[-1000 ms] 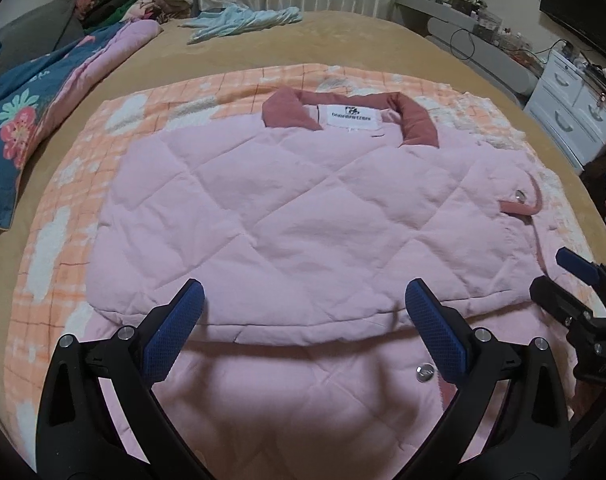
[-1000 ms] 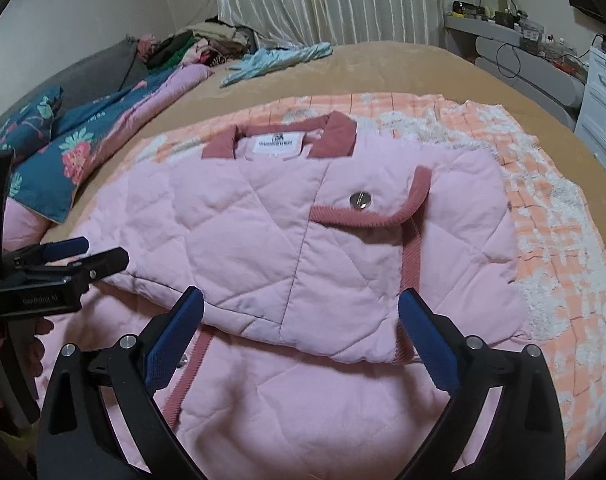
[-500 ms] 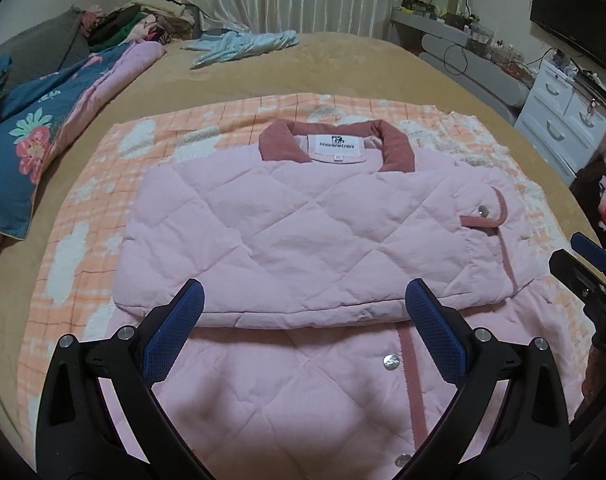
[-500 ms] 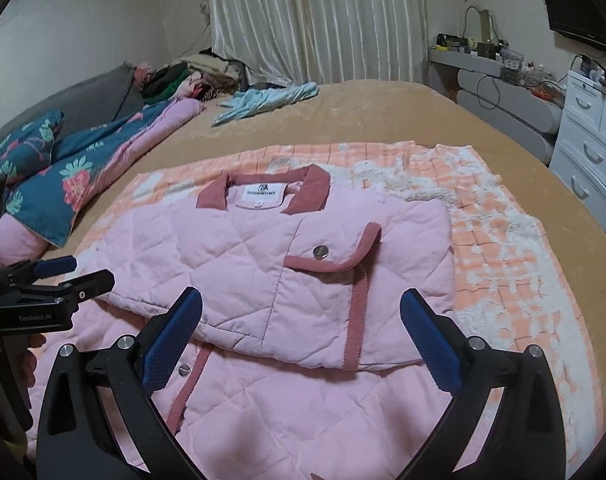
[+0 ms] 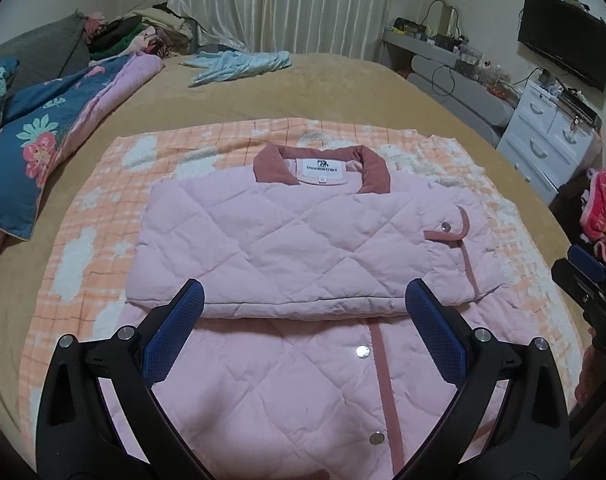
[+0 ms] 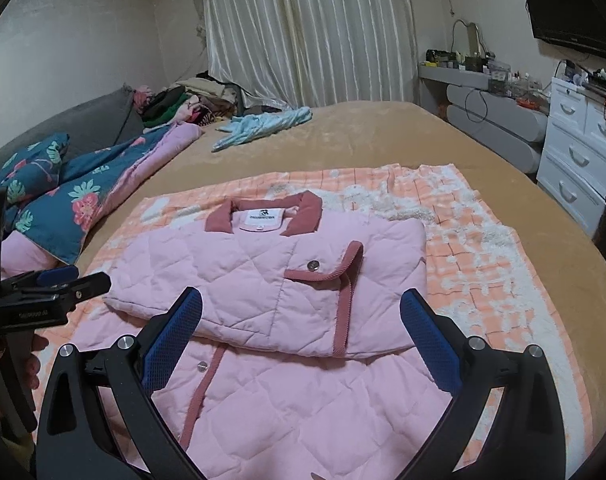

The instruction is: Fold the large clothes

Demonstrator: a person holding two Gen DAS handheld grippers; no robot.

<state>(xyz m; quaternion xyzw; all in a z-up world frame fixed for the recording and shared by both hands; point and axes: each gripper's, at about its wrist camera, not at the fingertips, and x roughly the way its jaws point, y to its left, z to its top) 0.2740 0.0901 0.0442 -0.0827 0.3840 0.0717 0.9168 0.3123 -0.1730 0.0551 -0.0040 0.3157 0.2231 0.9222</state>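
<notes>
A pink quilted jacket (image 5: pixel 303 248) with a dusty-red collar lies on an orange checked blanket (image 5: pixel 103 184) on the bed. Its sides are folded in over the upper part, and the buttoned lower part (image 5: pixel 295 392) lies flat toward me. My left gripper (image 5: pixel 303 328) is open and empty, above the lower part near the fold edge. My right gripper (image 6: pixel 299 332) is open and empty, above the jacket (image 6: pixel 295 264) too. The right gripper shows at the right edge of the left wrist view (image 5: pixel 591 280); the left gripper shows at the left of the right wrist view (image 6: pixel 55 284).
A floral quilt (image 5: pixel 35 136) lies along the bed's left side. A light blue garment (image 5: pixel 239 66) lies at the far end, a clothes pile (image 6: pixel 183 104) beyond it. White drawers (image 6: pixel 583 148) and a shelf stand right of the bed.
Both grippers have pulled back and risen away from the jacket, which now looks smaller and farther. More of the buttoned lower part and the room shows. Both stay open.
</notes>
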